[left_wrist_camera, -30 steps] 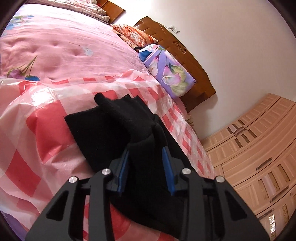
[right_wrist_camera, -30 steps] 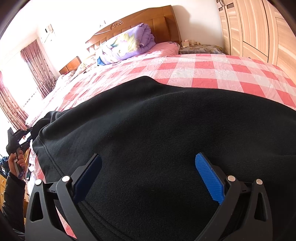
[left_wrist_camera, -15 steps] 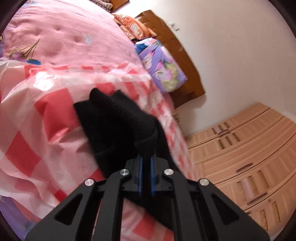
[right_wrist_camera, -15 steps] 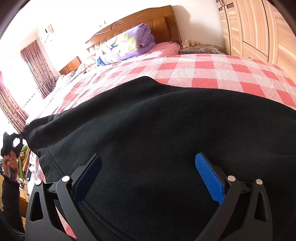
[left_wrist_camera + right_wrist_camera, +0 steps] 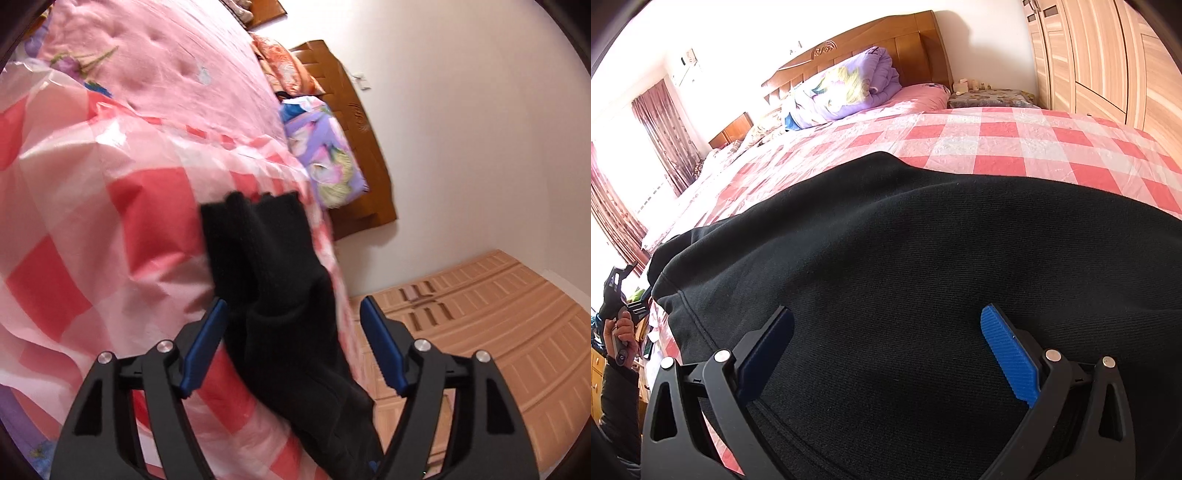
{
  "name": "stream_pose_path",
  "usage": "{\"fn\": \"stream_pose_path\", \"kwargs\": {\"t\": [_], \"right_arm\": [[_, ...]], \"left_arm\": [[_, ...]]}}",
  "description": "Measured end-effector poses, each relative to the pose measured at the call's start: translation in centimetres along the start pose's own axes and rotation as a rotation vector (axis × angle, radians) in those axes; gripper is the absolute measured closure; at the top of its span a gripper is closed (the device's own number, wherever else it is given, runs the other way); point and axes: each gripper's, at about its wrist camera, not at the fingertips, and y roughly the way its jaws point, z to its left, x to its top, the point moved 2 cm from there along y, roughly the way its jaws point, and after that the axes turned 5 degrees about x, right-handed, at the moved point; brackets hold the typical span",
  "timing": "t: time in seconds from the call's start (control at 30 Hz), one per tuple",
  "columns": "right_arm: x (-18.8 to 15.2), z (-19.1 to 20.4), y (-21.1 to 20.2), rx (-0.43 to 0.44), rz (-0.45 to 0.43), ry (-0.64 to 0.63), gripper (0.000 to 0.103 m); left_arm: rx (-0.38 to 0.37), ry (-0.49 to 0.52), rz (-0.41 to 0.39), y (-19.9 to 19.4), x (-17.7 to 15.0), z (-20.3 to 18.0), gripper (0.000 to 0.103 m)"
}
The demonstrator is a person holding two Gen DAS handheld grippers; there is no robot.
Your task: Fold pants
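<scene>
- The black pants (image 5: 923, 277) lie spread over the red-and-white checked bedcover (image 5: 1015, 144), filling most of the right wrist view; a stitched hem edge shows at the left side of that view.
- In the left wrist view one end of the pants (image 5: 269, 266) lies bunched in folds on the checked cover (the picture is blurred here), running down between the left gripper's two fingers.
- The left gripper (image 5: 291, 317) has just been opening its jaws: they now stand spread. The cloth lies between them, close against the left blue pad (image 5: 205, 347), while the right pad is clear of it, so nothing is pinched.
- The right gripper (image 5: 886, 328) hangs over the broad middle of the pants with its jaws wide apart; whether the pads touch the cloth I cannot tell, but they clamp nothing.
- At the far left edge of the right wrist view a hand (image 5: 622, 332) in a dark sleeve holds the handle of the other gripper, by the corner of the pants.
- Beyond the checked cover lies a pink quilt (image 5: 166, 66) with small flower prints.
- A folded purple floral duvet (image 5: 846, 88) rests at the head of the bed against the carved wooden headboard (image 5: 871, 40).
- Light wooden wardrobe doors (image 5: 1108, 62) stand beside the bed, and dark red curtains (image 5: 665, 133) hang by a bright window on the far side.
</scene>
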Motion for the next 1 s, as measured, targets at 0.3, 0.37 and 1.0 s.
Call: {"fn": "stream_pose_path", "kwargs": {"t": [0.3, 0.37, 1.0], "right_arm": [[0.0, 0.0, 0.0, 0.001, -0.001, 0.002, 0.005], [0.1, -0.1, 0.0, -0.002, 0.001, 0.0, 0.005], [0.1, 0.0, 0.2, -0.007, 0.005, -0.006, 0.004]], "left_arm": [[0.07, 0.038, 0.037, 1.9, 0.6, -0.3, 0.031], [0.042, 0.041, 0.058, 1.9, 0.5, -0.8, 0.031], [0.117, 0.101, 0.049, 5.4, 2.0, -1.3, 0.078]]}}
